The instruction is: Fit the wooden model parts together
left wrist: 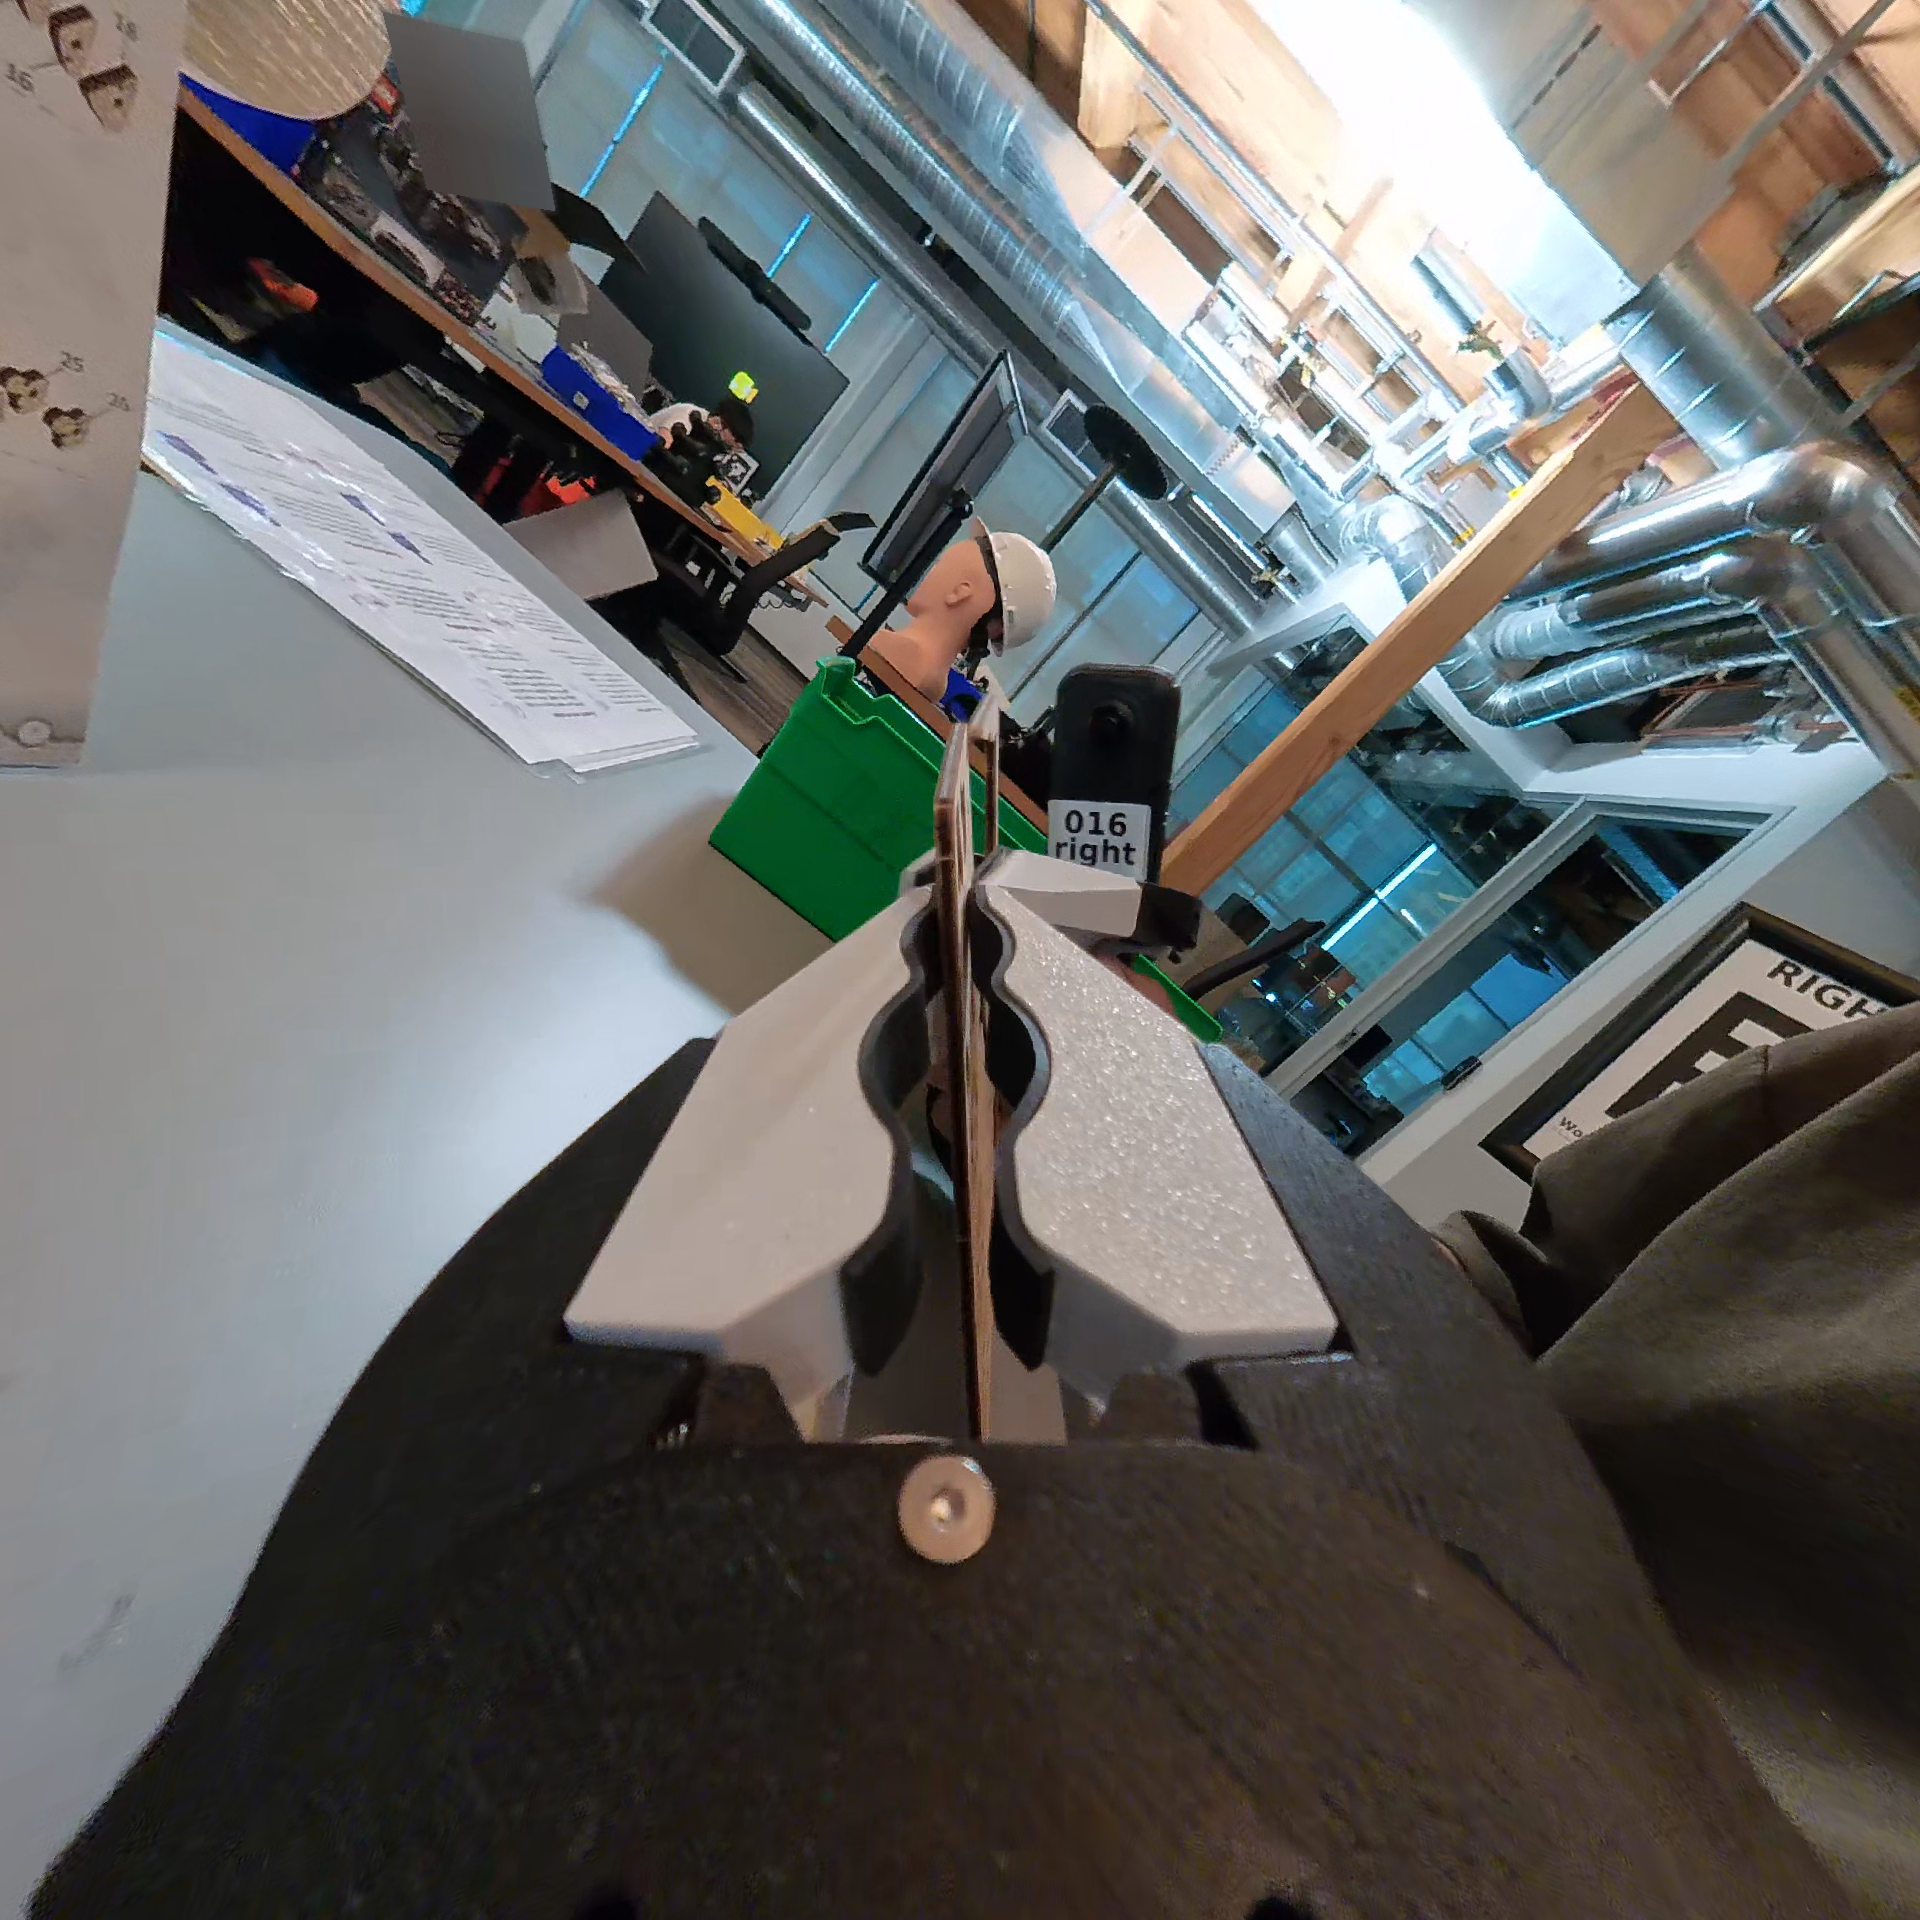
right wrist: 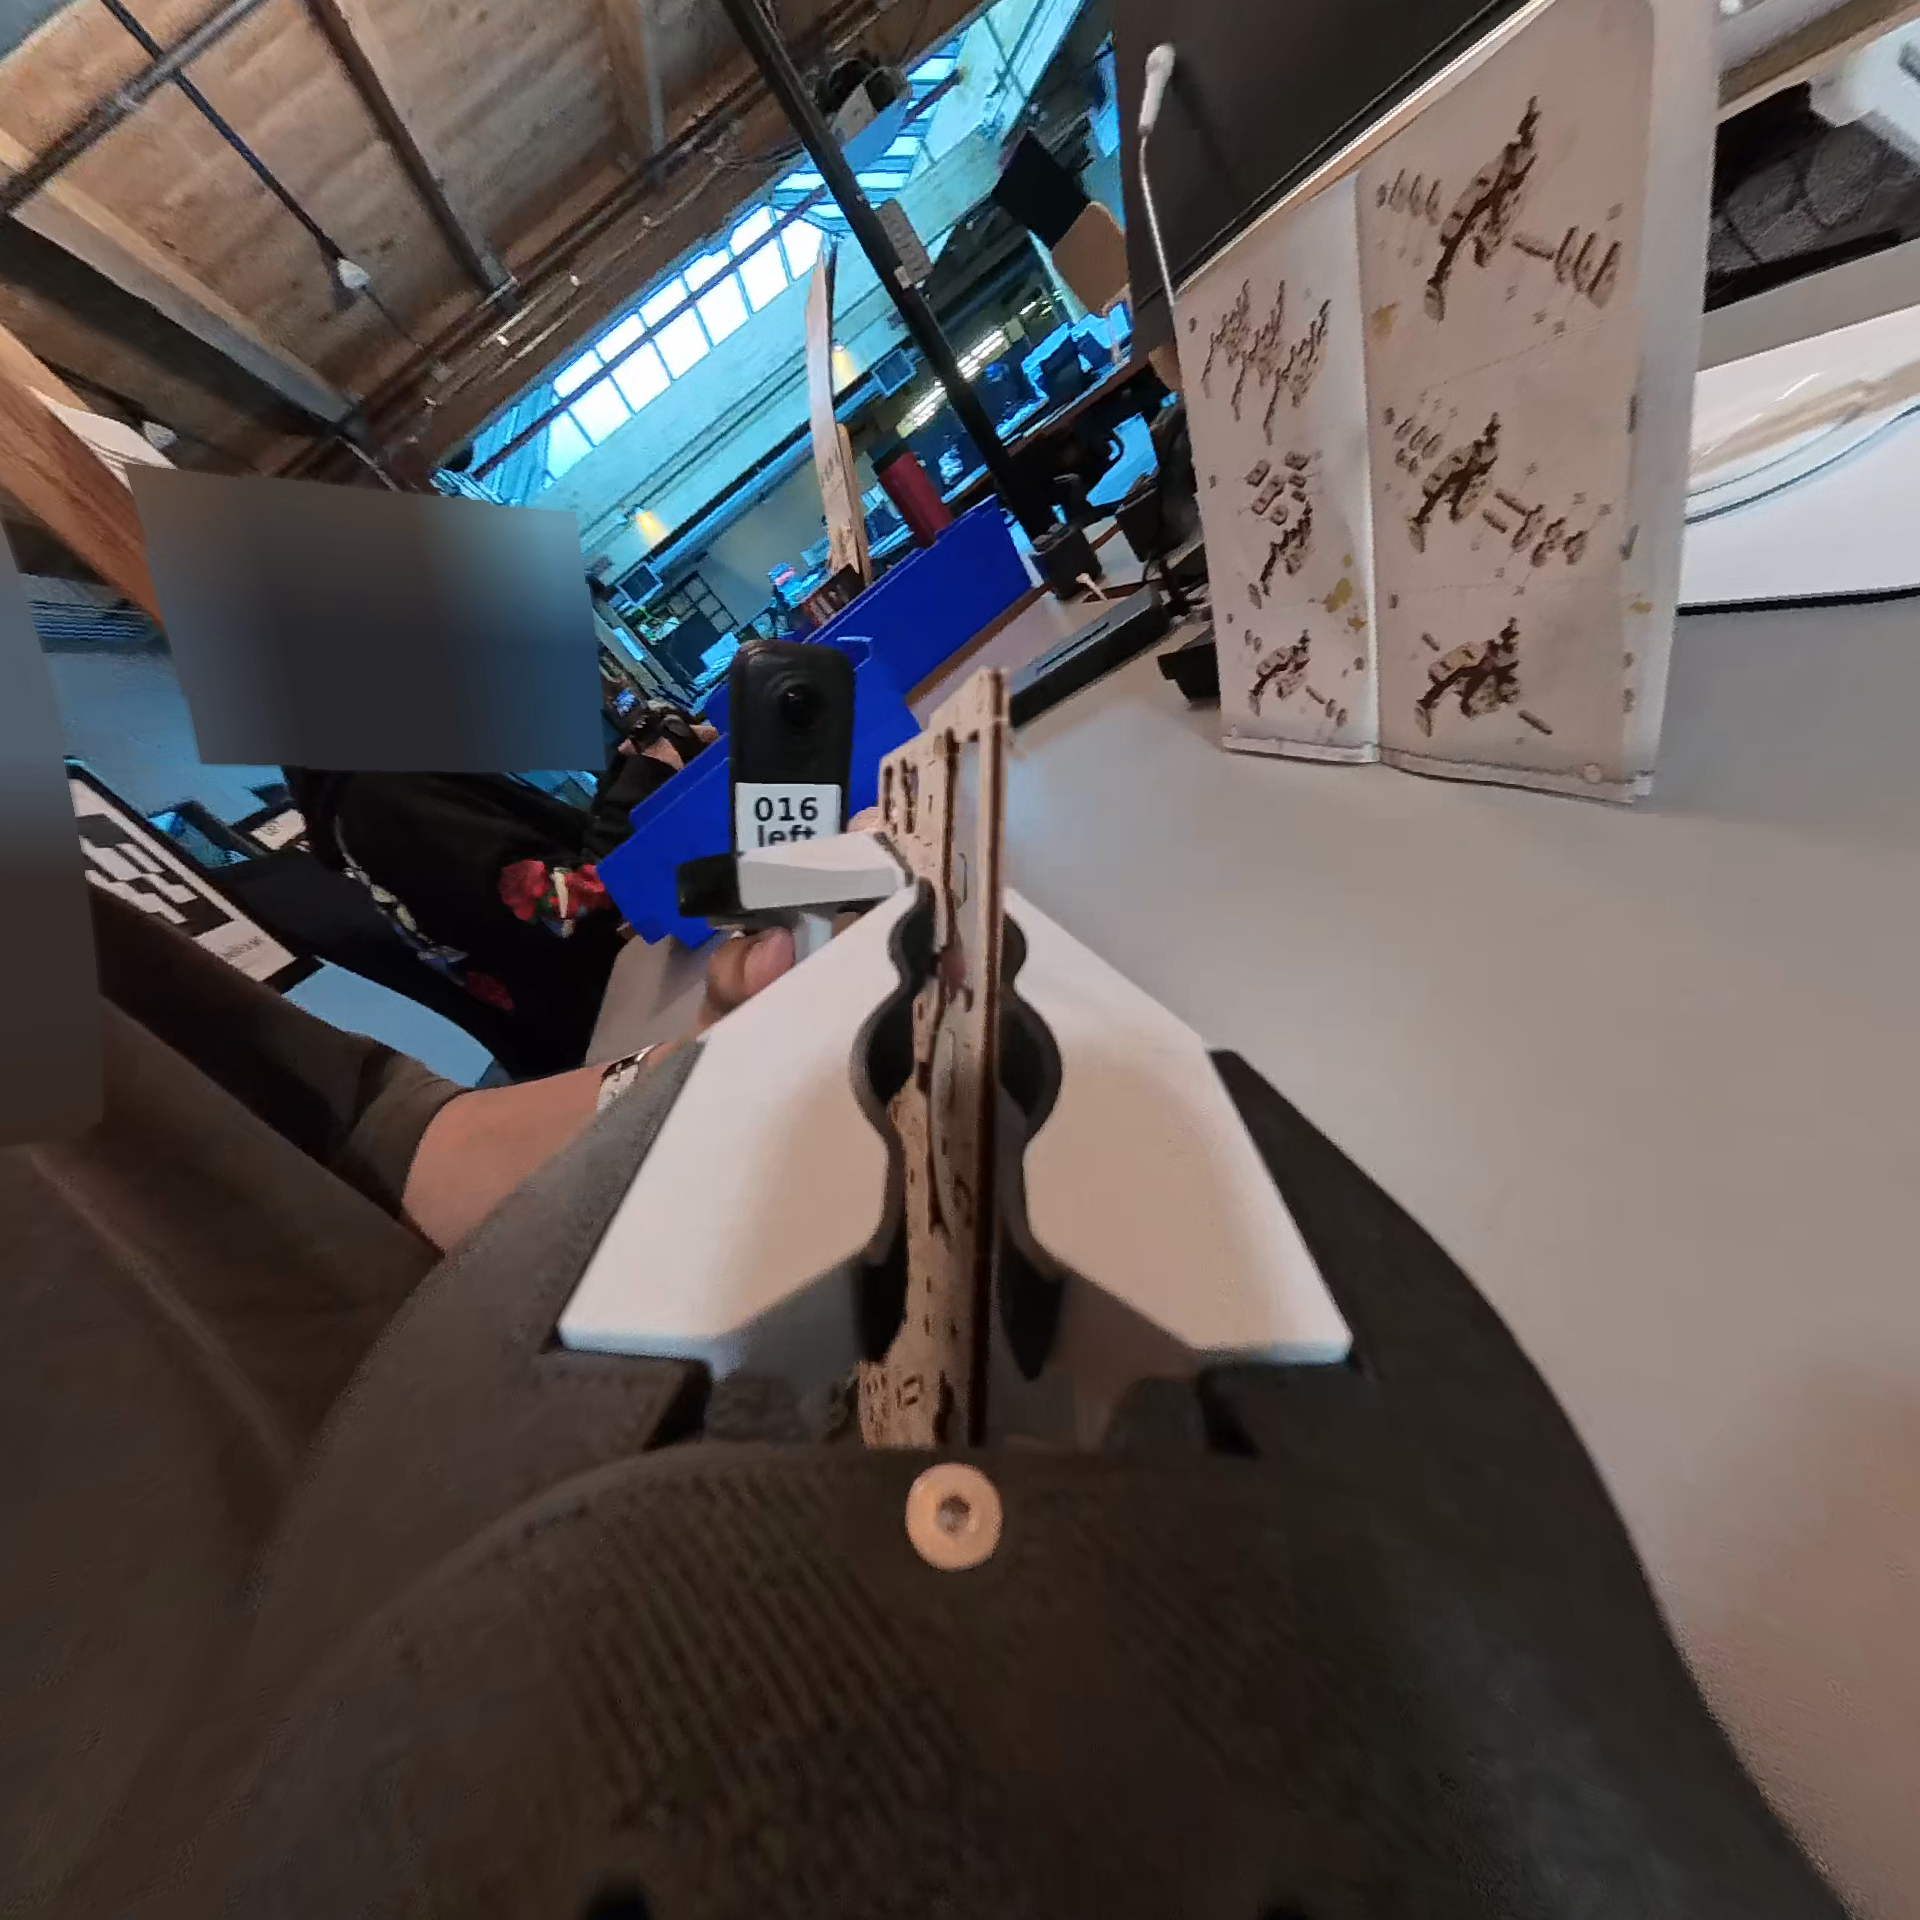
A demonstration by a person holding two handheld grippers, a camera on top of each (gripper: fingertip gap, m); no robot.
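My left gripper is shut on a thin laser-cut wooden sheet, seen edge-on and standing up between the grey fingers. My right gripper is shut on a wooden sheet with cut-out parts, which runs forward between the white fingers. The two grippers face each other. The right gripper's finger and camera show just beyond the sheet in the left wrist view. The left gripper's finger and camera show likewise in the right wrist view. Both are held above the grey table.
Illustrated instruction pages stand on the table, also in the left wrist view. Flat printed papers lie on the table. A green bin and a blue bin stand behind. A person's forearm and sleeve are close by. Less than 4 cm separates the two grippers' tips.
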